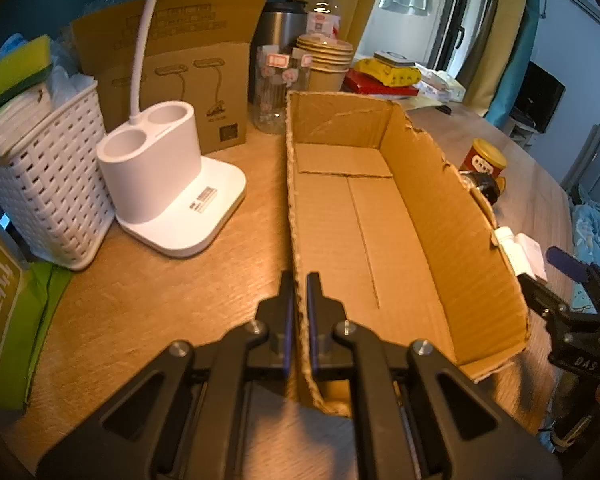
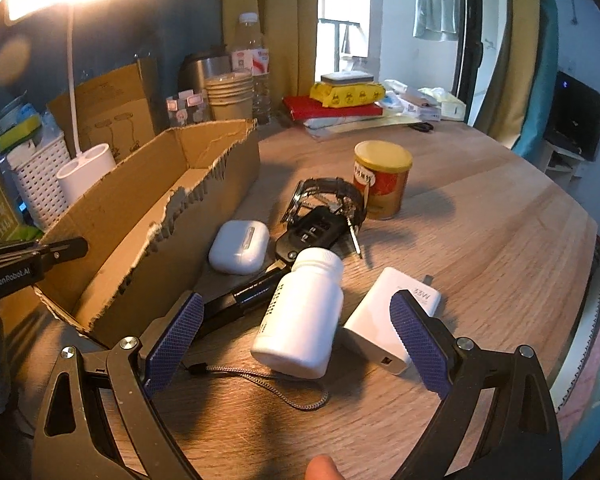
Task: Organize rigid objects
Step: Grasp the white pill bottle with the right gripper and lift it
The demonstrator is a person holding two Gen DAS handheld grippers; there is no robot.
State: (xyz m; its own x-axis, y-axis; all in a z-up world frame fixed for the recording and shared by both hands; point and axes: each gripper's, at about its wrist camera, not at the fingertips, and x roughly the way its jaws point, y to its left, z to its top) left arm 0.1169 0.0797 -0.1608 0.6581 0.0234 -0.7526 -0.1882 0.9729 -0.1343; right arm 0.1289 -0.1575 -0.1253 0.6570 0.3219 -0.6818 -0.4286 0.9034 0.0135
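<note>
Left tongs (image 1: 300, 292): fingers pinched onto the box (image 1: 380, 216) wall, one pad outside, one inside, at the near left edge.
Right tongs (image 2: 295, 332): spread wide, blue pads apart, nothing between them touching; they hover low over the table (image 2: 480, 240).
Box: open, bare inside, torn along its right rim; lies left of the right tongs and ahead of the left tongs.
Bottle (image 2: 304, 312): white, on its side, lid pointing away, lying between the right tongs' pads but clear of both.
Charger (image 2: 384, 320): white block just right of the bottle, partly behind the right pad.
Earbud case (image 2: 239, 246): white, ahead and left of the bottle, near the box wall.
Key fob (image 2: 312, 232): black, ahead of the bottle, a watch (image 2: 328, 196) just behind it.
Tin (image 2: 382, 184): yellow-lidded, upright, farthest ahead of the right tongs.
Black stick (image 2: 235, 300): lies left of the bottle, its grey cord (image 2: 283, 384) trailing under the bottle toward the tongs.
Lamp (image 1: 167, 184): white base, left of the box, ahead and left of the left tongs.
Basket (image 1: 47, 184): white, left of the lamp.
</note>
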